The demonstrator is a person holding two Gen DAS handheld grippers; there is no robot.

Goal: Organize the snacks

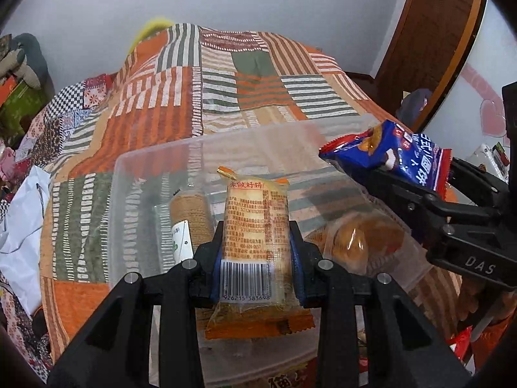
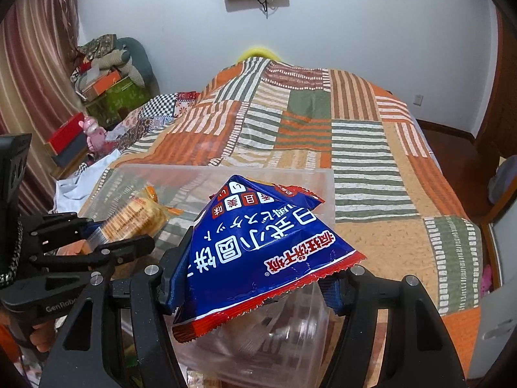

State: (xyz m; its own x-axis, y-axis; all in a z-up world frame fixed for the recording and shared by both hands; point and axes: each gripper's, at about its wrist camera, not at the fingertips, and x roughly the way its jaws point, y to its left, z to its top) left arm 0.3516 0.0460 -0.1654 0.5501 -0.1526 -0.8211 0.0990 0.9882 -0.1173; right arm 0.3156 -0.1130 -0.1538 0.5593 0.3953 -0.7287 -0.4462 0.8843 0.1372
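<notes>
Clear plastic makes up the storage bin that sits on the patchwork quilt of the bed, and both packets hang over it. The left tool is closed on a transparent rice-cracker packet, pinching it across its middle with the barcode end toward the camera and the twisted top pointing to the far side; it hovers over the near-left part of the bin. The right tool is clamped on a blue biscuit bag with a red serrated edge, which it grips by a fold so that the bag fans out and sags forward over the near-right part of the bin. Inside the bin lie a round stack of brown biscuits to the left and a pack of golden buns to the right. The risks, as I judge them: the blue bag is held only by a crumpled corner, so it could slip free early and land on the bin's rim or on the quilt; the cracker packet is squeezed across brittle contents, and a harder pinch might crack them; and the two tools are near each other, so lowering both together could make them collide or tip the light bin on the soft bedding.
</notes>
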